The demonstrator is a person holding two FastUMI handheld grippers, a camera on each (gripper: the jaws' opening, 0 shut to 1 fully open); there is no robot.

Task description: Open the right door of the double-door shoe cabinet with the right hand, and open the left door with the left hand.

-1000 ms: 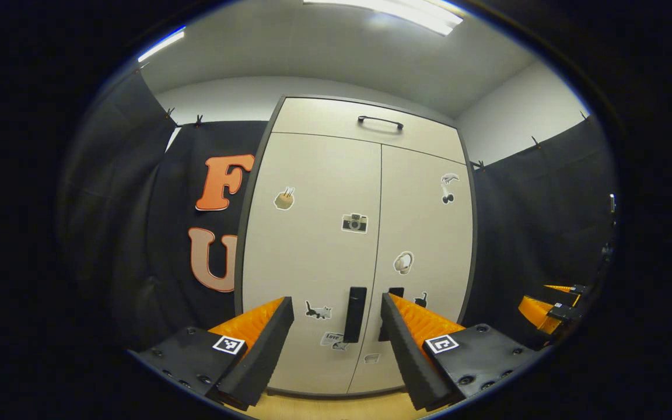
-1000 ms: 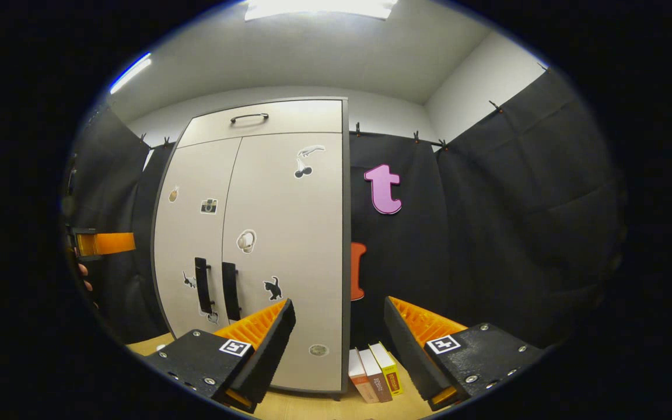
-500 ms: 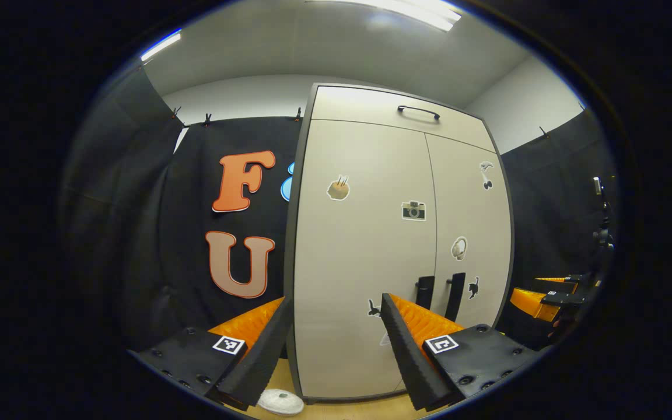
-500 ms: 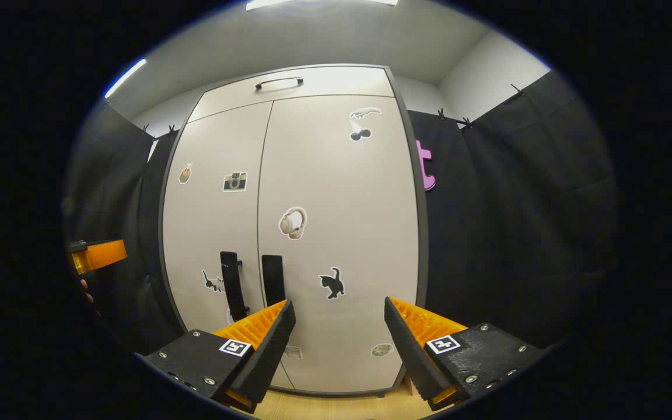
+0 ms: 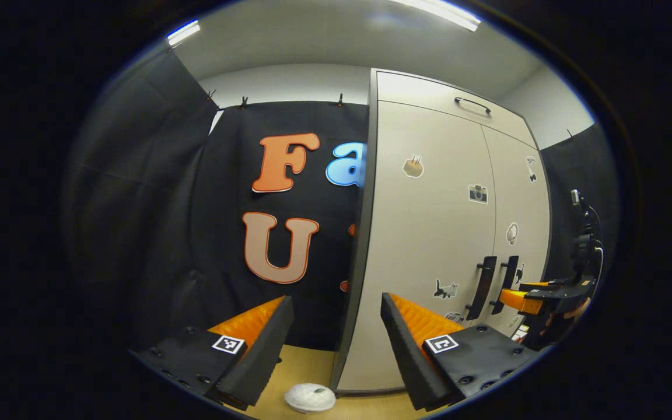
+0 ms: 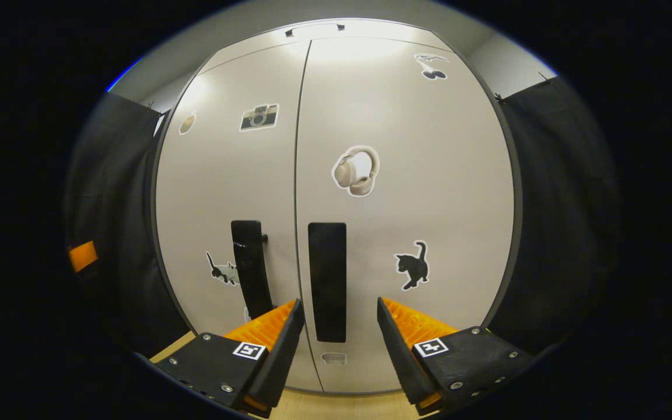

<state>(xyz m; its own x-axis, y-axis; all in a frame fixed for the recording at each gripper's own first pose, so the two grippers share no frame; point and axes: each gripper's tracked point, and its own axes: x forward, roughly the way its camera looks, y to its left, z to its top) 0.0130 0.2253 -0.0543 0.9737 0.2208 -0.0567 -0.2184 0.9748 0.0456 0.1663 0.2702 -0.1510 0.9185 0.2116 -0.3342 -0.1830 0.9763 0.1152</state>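
1. While both doors lay flush and closed, stood upright as a pale double-door shoe cabinet (image 6: 371, 116) on the wooden floor (image 5: 307, 361), against the booth's black cloth.
2. Bore stickers: headphones (image 6: 356, 170), cat (image 6: 412, 265), camera (image 6: 259, 116).
3. Carried two dark vertical handles by the centre seam: right door handle (image 6: 327, 280), left door handle (image 6: 251, 268).
4. Right gripper (image 6: 336, 326): spread wide, empty, framing the right door handle, short of touching.
5. Left gripper (image 5: 336, 326): equally spread, empty, facing the cabinet's left edge.
6. Inside of cabinet hidden.
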